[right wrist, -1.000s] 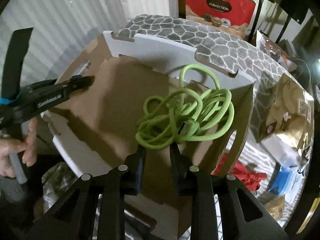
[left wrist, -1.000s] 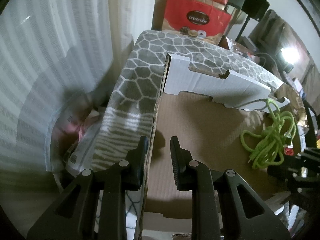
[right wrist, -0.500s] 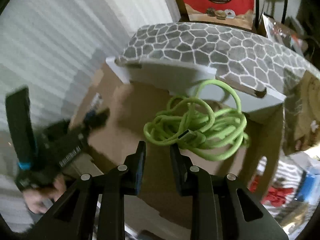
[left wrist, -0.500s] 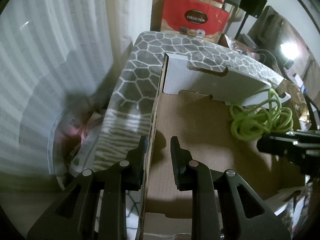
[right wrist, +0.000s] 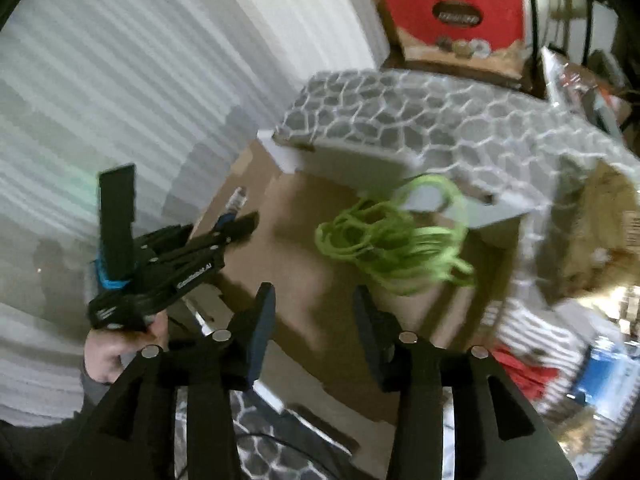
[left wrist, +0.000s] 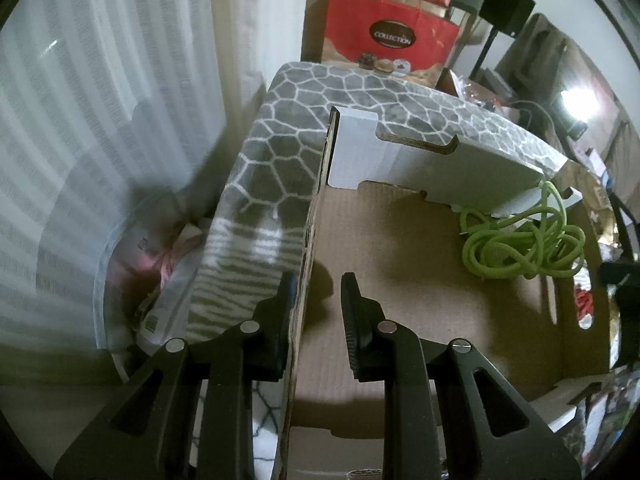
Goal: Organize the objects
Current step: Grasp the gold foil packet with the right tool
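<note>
A tangled lime-green cable (left wrist: 524, 244) (right wrist: 392, 248) lies loose on the floor of an open cardboard box (left wrist: 400, 280) (right wrist: 288, 248), near its far right corner. My left gripper (left wrist: 318, 280) is shut on the box's left wall, with one finger on each side of the cardboard edge. In the right wrist view, a hand holds the left gripper (right wrist: 240, 226) at that same wall. My right gripper (right wrist: 313, 292) hangs above the box's near side. Its jaws are opening with nothing between them, and the cable is well ahead of its tips.
The box rests on a grey surface with a white hexagon pattern (left wrist: 360, 92). A red gift bag (left wrist: 392, 36) stands behind it. White curtains and a clear plastic bag (left wrist: 140, 264) are on the left. Red and blue items (right wrist: 520, 372) lie to the right of the box.
The right gripper let go of the green cable, which now lies in the box. It lifted back and its jaws widened. The left gripper kept still on the box wall.
</note>
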The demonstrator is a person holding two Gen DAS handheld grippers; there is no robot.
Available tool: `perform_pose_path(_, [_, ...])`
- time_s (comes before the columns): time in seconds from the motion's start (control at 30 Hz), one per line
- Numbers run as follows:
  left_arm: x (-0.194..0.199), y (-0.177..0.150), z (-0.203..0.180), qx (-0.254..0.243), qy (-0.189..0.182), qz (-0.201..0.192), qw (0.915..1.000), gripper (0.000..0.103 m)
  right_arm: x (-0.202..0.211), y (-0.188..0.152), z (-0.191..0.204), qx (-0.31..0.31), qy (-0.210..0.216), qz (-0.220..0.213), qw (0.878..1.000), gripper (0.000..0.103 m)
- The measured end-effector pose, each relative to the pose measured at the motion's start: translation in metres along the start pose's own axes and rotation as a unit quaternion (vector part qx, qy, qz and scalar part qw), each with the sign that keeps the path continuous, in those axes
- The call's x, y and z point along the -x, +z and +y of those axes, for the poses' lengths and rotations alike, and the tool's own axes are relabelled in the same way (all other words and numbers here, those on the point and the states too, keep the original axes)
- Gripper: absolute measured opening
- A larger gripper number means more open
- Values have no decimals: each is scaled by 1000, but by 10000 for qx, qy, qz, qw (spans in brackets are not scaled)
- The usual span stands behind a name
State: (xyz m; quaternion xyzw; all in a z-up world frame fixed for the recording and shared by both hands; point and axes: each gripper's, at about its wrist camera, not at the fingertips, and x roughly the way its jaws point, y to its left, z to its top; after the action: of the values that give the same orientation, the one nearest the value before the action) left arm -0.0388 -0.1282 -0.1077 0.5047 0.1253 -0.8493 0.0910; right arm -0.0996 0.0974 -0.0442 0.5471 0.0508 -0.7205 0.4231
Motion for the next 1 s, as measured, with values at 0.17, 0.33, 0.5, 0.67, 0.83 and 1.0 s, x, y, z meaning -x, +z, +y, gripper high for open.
perform_pose_path(0.17, [-1, 1, 2, 44, -14, 16, 10000, 20, 52, 2, -35, -314, -847, -596, 9941, 51])
perform_pose_path(0.33, [-2, 1, 3, 71, -31, 29, 10000, 20, 83, 2, -88, -923, -1485, -886, 9806, 52])
perform_pose_path(0.5, [-3, 1, 4, 73, -36, 34, 10000, 20, 91, 0, -126, -1286, -1984, -942, 9671, 53])
perform_pose_path(0.67, [-3, 2, 4, 64, -30, 52, 10000, 20, 86, -5, -155, -1606, -2373, -928, 9536, 54])
perform_pose_path(0.83, [-2, 1, 4, 61, -20, 71, 10000, 20, 74, -9, -171, -1767, -2529, -848, 9474, 54])
perform_pose_path(1.0, [-2, 2, 4, 58, -17, 73, 10000, 20, 66, -9, -173, -1689, -2677, -766, 9455, 47])
